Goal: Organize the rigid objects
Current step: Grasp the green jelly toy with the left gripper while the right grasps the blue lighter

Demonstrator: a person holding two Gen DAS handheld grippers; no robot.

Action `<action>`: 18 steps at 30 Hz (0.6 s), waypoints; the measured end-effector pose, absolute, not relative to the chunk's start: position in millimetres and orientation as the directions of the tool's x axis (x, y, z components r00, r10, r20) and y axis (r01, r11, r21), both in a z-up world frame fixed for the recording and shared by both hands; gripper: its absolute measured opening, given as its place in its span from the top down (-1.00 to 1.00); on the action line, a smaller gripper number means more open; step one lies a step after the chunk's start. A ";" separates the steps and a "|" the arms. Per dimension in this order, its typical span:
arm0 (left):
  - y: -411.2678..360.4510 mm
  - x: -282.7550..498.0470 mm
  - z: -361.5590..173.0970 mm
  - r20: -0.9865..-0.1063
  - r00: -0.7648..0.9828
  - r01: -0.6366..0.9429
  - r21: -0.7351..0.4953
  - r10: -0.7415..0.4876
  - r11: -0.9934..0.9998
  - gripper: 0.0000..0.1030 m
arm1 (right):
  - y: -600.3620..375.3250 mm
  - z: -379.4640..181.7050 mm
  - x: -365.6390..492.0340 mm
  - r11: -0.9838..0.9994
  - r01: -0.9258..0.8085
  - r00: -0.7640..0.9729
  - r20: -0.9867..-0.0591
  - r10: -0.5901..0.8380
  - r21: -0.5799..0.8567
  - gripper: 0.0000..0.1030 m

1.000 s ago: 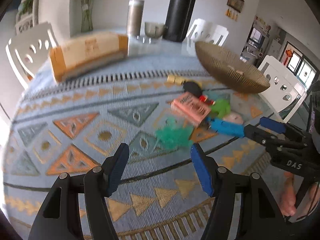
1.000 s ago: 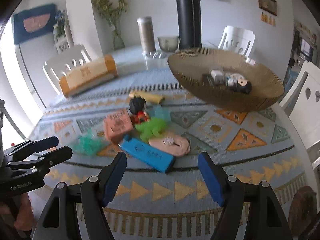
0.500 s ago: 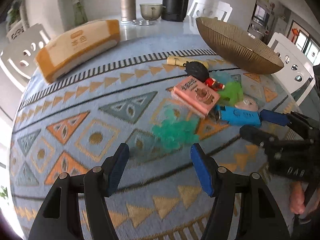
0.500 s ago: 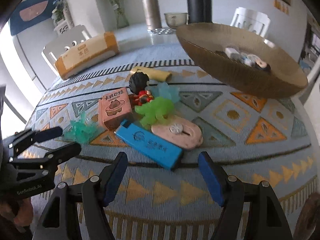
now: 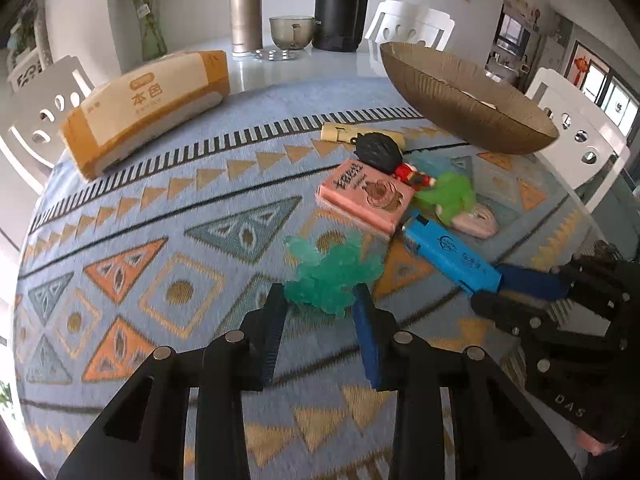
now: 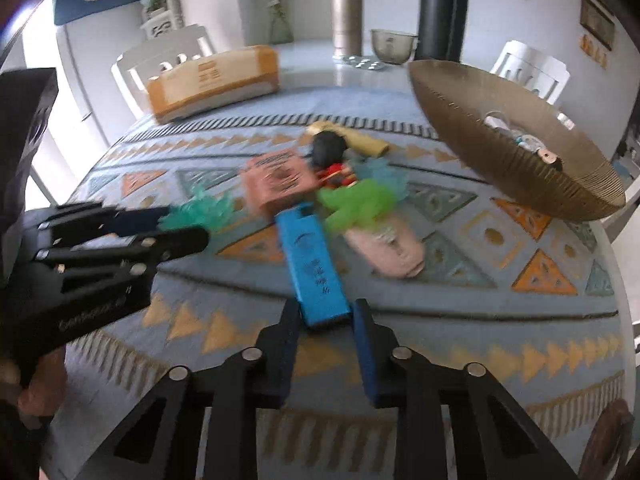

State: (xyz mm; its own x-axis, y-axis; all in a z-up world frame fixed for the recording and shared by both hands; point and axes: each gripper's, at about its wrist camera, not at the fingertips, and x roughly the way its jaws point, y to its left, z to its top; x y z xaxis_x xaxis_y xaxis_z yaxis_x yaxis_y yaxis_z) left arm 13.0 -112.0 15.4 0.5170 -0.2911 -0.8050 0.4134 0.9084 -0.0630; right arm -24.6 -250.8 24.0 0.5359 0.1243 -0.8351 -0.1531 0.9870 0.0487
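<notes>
In the left wrist view the left gripper sits at lower centre, its jaws closing with the teal spiky toy between them; the pads touch the toy's near edge on both sides. To the right the blue rectangular block lies slanted on the patterned cloth, its near end gripped by the right gripper, which enters from the right edge.

In the right wrist view the right gripper has narrowed onto the near end of that blue block, pads pressing on both sides.

Beyond the block a crowded cluster stands close: a pink box, a black-haired figurine in red, a green spiky toy, a pale pink oval piece and a yellow tube. The pink box touches the block's far end.

The woven bowl rests at upper right, holding small items. At upper left lies a tissue pack; behind it stand a metal flask, a glass cup and a black bottle.
</notes>
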 end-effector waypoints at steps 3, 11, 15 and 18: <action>-97.7 -5.2 19.6 -0.801 0.515 0.413 -0.080 -0.305 0.907 0.40 | -244.8 26.1 -42.4 0.974 -0.195 0.508 -0.837 0.200 0.115 0.53; -90.9 -30.5 15.9 -0.798 0.546 0.409 -0.013 -0.256 0.912 0.39 | -259.0 26.0 -41.1 0.927 -0.138 0.459 -0.807 0.372 0.348 -0.17; -95.6 -31.2 9.9 -0.804 0.535 0.433 -0.004 -0.260 0.901 0.07 | -239.8 26.8 -28.0 0.968 -0.118 0.468 -0.848 0.250 0.220 -0.17; -94.8 -31.1 9.7 -0.803 0.536 0.430 -0.005 -0.260 0.903 -0.17 | -216.4 22.8 -22.6 0.990 -0.131 0.499 -0.859 0.115 0.056 -0.17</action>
State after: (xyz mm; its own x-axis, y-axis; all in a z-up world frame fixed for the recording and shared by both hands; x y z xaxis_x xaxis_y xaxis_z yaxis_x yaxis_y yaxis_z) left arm -31.1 -94.8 9.7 0.5364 -0.2599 -0.8029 0.4297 0.9030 -0.0052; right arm -22.6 -216.4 22.8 0.4987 0.1147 -0.8591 -0.1309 0.9898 0.0562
